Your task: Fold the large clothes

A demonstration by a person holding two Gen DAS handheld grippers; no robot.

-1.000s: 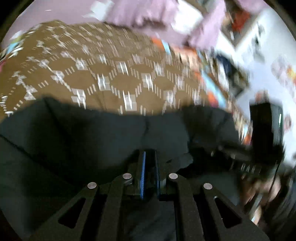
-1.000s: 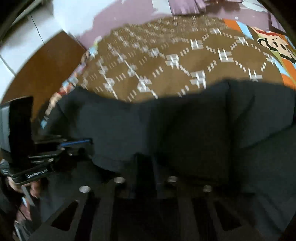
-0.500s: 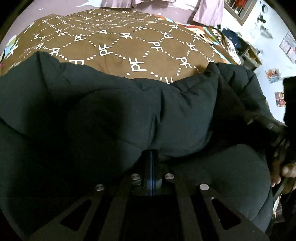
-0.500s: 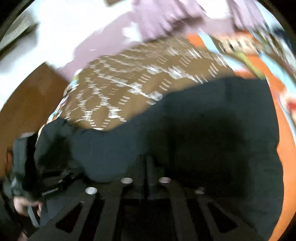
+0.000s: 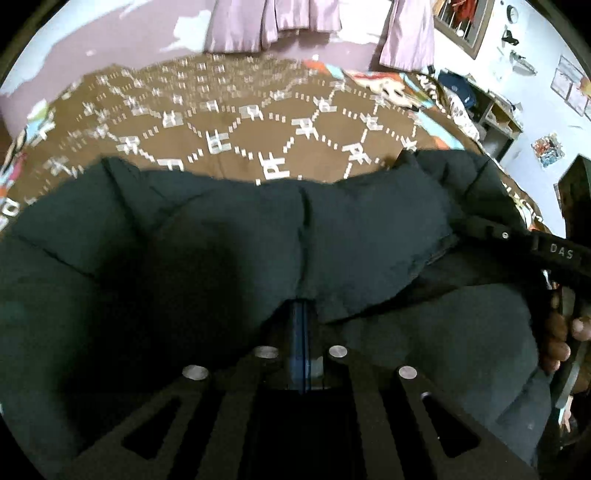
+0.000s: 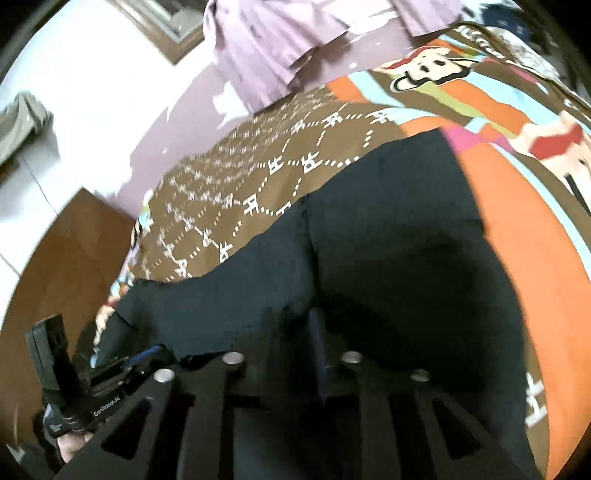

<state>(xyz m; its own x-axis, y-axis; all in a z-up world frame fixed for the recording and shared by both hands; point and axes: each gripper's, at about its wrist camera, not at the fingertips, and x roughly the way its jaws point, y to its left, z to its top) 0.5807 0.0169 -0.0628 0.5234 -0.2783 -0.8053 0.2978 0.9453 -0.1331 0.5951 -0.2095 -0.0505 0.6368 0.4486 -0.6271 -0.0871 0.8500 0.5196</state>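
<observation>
A large black padded jacket [image 5: 229,240] lies on a bed with a brown patterned cover [image 5: 236,125]. My left gripper [image 5: 303,314] is shut on the jacket's near edge, which drapes over the blue fingertips. My right gripper [image 6: 317,325] is shut on the same jacket [image 6: 388,229] at its near edge, its fingers buried in cloth. The right gripper also shows at the right of the left wrist view [image 5: 554,254], and the left gripper at the lower left of the right wrist view [image 6: 110,373].
The bed cover has an orange cartoon border [image 6: 517,206] to the right. Purple curtains [image 5: 273,22] hang on the wall behind the bed. Cluttered shelves [image 5: 491,110] stand at the far right. A brown wooden floor [image 6: 55,277] lies left of the bed.
Both grippers have carried the jacket's edge forward over the bed, so the folded part lies farther up the brown cover. The right gripper has swung to the right.
</observation>
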